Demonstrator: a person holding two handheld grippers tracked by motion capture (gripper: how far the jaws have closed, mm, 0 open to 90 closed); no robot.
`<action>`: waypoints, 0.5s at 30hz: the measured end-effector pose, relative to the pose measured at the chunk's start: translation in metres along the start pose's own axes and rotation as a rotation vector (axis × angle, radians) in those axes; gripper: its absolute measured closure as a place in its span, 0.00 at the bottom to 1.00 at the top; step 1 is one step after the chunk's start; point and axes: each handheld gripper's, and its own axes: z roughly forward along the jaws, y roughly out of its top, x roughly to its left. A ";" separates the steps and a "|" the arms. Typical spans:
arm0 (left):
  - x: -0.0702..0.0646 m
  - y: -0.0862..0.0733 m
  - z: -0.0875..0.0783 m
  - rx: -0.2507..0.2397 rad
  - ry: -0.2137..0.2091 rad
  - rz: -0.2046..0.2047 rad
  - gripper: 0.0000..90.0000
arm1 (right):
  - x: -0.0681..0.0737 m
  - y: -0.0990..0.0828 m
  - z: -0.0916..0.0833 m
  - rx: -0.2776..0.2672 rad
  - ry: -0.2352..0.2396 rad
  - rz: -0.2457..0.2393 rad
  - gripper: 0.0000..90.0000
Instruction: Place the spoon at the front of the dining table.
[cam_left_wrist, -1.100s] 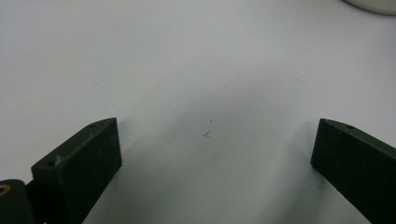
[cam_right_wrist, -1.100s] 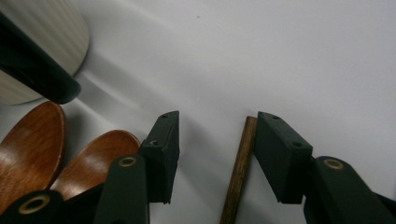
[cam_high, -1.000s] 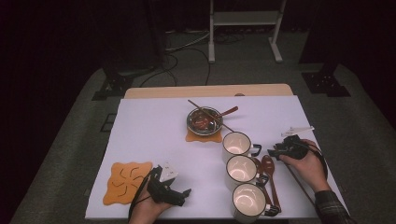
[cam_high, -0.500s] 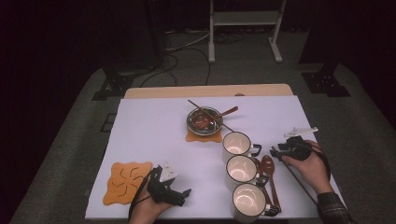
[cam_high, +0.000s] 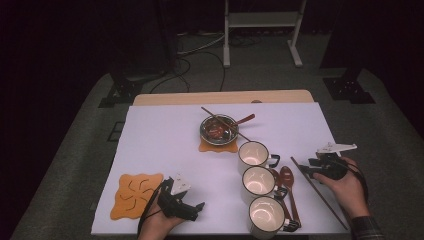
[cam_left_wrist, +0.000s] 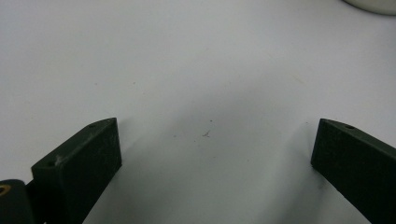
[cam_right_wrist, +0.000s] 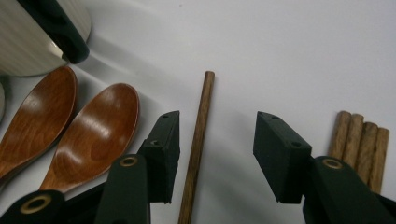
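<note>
Hovering low over the worktop (cam_high: 165, 135), the right gripper (cam_right_wrist: 217, 154) has its fingers (cam_right_wrist: 280, 154) half spread with a single chopstick (cam_right_wrist: 197, 140) lying flat between them, untouched by either pad. The stick's long axis runs straight away from the gripper, so the fingers straddle it crosswise; it sits nearer the left finger, so a small sideways shift would centre it before closing. Just right lie four more sticks (cam_right_wrist: 359, 135), just left two spoons (cam_right_wrist: 91, 135), then the mugs (cam_high: 257, 179). Well apart, the left gripper (cam_left_wrist: 210, 163) rests, fingers wide, on bare worktop. The right hand (cam_high: 345, 187) is clearly nearer.
</note>
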 end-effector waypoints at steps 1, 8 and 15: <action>0.000 0.000 0.000 0.000 0.000 0.000 0.01 | 0.000 -0.002 -0.002 0.000 -0.001 0.003 0.55; 0.000 0.000 0.000 0.000 0.001 -0.001 0.01 | 0.003 -0.012 -0.008 0.000 -0.003 0.002 0.56; 0.000 0.000 0.000 0.000 0.000 0.000 0.01 | 0.008 -0.023 -0.015 0.013 -0.003 -0.005 0.57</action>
